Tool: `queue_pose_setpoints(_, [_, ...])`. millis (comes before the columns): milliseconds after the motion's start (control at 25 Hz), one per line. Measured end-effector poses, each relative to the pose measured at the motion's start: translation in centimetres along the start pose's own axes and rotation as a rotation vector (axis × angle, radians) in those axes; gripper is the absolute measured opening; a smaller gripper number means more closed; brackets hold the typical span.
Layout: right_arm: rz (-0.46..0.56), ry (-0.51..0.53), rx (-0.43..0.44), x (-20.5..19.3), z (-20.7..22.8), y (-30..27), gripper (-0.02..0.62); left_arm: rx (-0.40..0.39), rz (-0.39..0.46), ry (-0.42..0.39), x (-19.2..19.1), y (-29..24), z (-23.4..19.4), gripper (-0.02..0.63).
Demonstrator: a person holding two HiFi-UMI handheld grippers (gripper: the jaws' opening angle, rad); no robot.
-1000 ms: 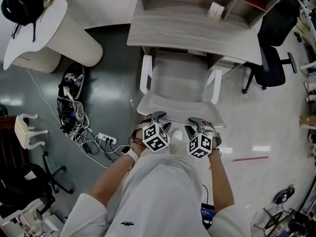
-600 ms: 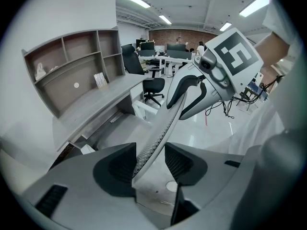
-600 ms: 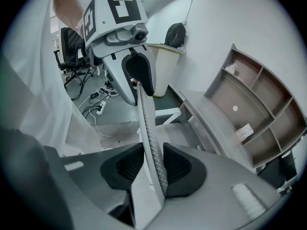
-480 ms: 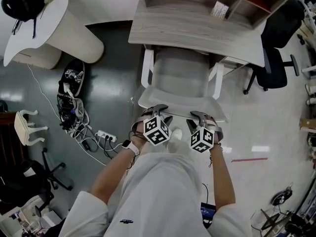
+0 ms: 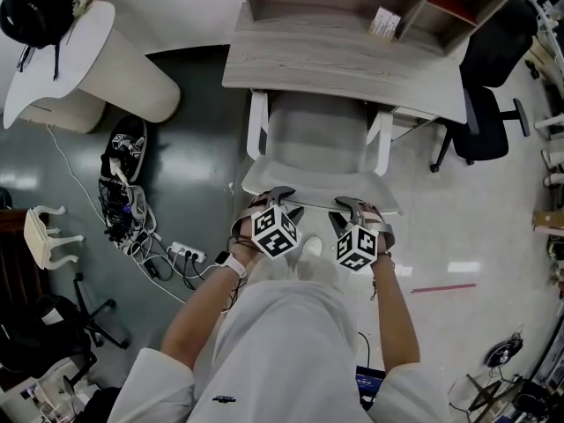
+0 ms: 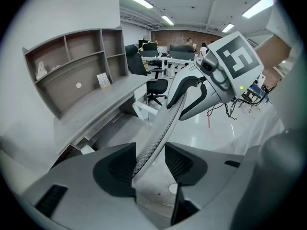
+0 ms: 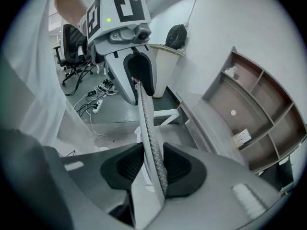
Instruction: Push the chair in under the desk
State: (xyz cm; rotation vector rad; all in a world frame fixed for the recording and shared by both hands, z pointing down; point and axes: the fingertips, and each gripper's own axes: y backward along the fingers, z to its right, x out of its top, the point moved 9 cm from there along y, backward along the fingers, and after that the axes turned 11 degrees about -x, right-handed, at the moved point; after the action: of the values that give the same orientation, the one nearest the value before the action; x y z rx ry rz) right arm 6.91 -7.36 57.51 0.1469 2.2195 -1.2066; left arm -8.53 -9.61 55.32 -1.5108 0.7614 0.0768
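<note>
At wooden desk [image 5: 344, 60], white chair [image 5: 317, 139], glossy floor [image 5: 194, 170]

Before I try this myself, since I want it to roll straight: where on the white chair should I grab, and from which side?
Take the chair by the top edge of its backrest, from behind, one claw near each end. It is a thin upright panel that slips between jaws, and the chair faces the desk. The left claw and right claw straddle it there.

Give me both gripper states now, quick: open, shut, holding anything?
Left gripper: open, the chair backrest stands between its jaws with a gap at one pad.
Right gripper: shut on the chair backrest.
</note>
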Motion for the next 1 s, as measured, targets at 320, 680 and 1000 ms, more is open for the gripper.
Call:
queue_pose_setpoints(320, [0.008, 0.007, 0.0, 0.2, 0.9, -1.1, 0.133, 0.009, 0.001, 0.001, 0.3, -0.2, -1.3, 0.189])
queue_pose_setpoints(680, [0.013, 0.022, -0.011, 0.0, 2.3, -1.6, 0.133, 0.014, 0.005, 0.006, 1.4, -0.5, -2.3, 0.19])
queue_pose_setpoints(1000, [0.019, 0.03, -0.021, 0.2, 3.8, -2.8, 0.133, 0.022, 0.002, 0.009, 2.2, -0.9, -4.1, 0.192])
